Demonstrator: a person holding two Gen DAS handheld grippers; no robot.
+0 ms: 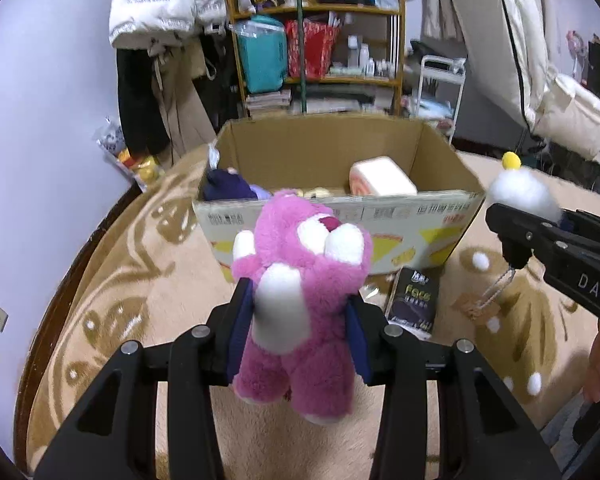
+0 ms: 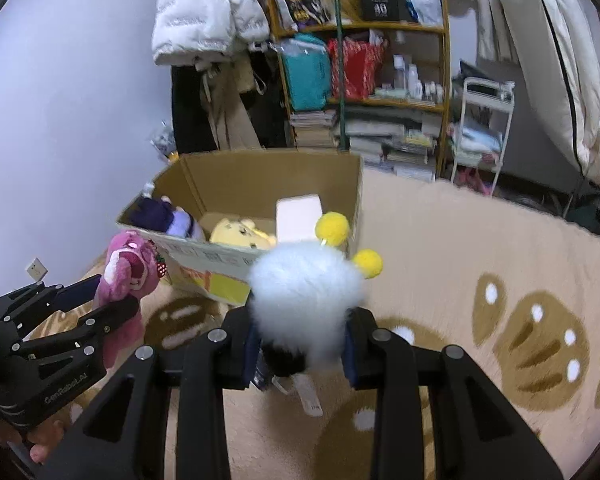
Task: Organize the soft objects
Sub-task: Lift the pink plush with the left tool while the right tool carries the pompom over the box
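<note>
Left gripper (image 1: pixel 300 320) pinches a pink bear plush (image 1: pixel 300 280); right gripper (image 2: pixel 300 344), marked "DAS", pinches a white fluffy toy (image 2: pixel 304 284). Cardboard box (image 1: pixel 340 216) on the carpet holds plush toys.

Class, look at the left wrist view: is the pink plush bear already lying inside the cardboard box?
No, the pink plush bear is clamped between the left gripper pads, in front of the cardboard box.

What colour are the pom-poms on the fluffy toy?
Yellow pom-poms on the white fluffy toy, clearest in the right wrist view.
</note>
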